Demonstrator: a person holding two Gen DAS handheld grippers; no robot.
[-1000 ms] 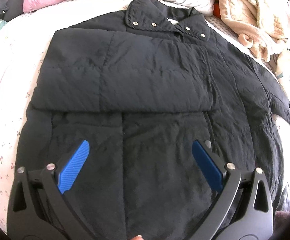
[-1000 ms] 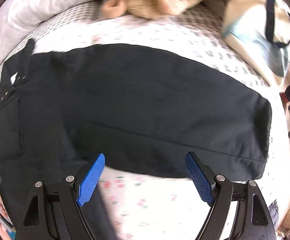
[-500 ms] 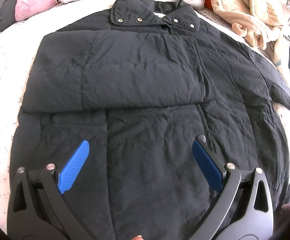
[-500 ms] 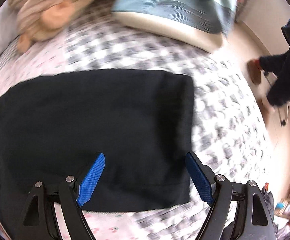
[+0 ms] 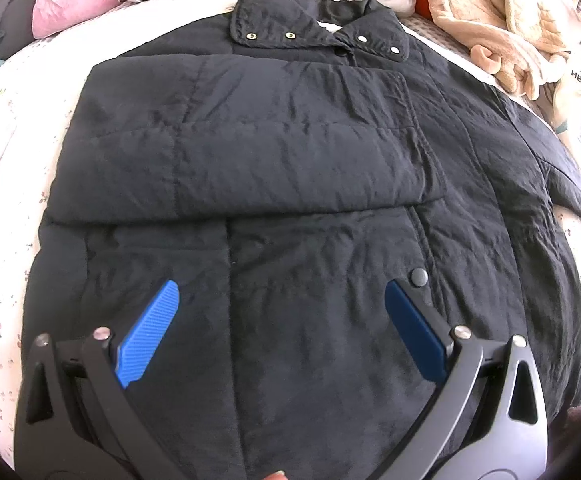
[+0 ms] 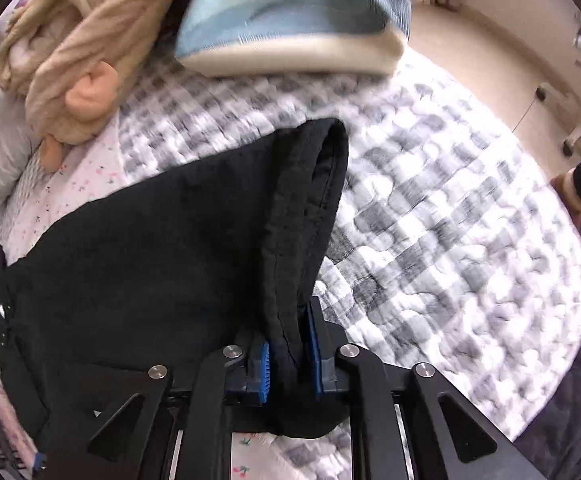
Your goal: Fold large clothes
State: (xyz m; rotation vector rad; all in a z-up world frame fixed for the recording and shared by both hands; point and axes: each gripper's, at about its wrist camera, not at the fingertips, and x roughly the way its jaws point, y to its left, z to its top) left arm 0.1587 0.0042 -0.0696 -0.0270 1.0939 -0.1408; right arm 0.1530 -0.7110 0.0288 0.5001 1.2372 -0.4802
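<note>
Right gripper [image 6: 288, 354] now clamping sleeve [image 6: 306, 208], blanket [image 6: 62, 60] nearby

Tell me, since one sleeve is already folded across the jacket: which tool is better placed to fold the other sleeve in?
The right tool. It is shut on the sleeve near its cuff, so it could probably carry it across. The left tool hangs open over the jacket body, holding nothing.

Seeing black quilted coat [image 5: 290, 208] lying flat, front up, collar [image 5: 314, 36] snapped. One sleeve [image 5: 242, 148] lying folded across chest; I'm seeing other sleeve's cuff [image 6: 310, 184] lifting off bedding.
</note>
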